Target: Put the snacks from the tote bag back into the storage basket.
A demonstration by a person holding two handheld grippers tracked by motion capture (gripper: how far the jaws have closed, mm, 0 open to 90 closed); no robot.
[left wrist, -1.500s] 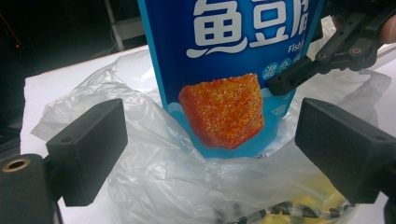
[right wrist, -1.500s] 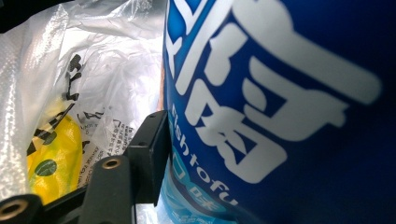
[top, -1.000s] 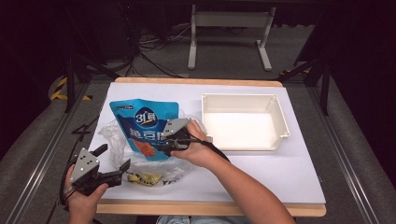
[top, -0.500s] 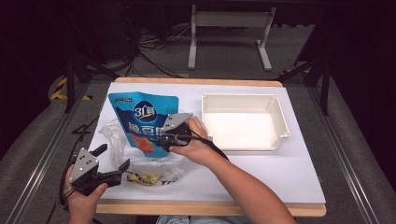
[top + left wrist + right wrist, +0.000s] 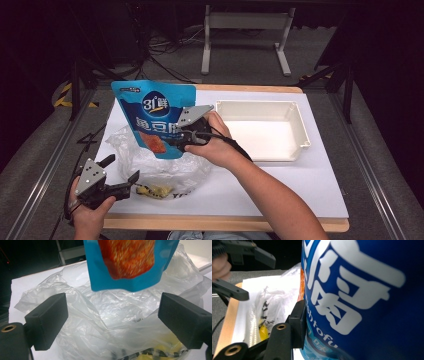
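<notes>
1. Here, the right gripper sits just left of centre in the high view, its fingers clenched on the side of a glossy blue plastic snack pouch with white lettering and a red picture.
2. The pouch hangs upright in that grip, clear of the white-covered counter, its top edge reaching the upper left of the frame.
3. In the right gripper view the pouch's blue face with white characters takes up the right half, pressed against one black finger at lower centre.
4. Below the pouch lies a crumpled clear plastic bag with yellow contents, at lower left of the high view, resting on the counter.
5. The left gripper is at the lower left corner, its fingers released and spread, pointing at the bag's edge.
6. In the left gripper view both black fingers stand wide apart with the clear bag between them, the pouch's lower edge hanging above it.
7. A shallow white rectangular plastic tray sits right of centre, apart from the pouch.
</notes>
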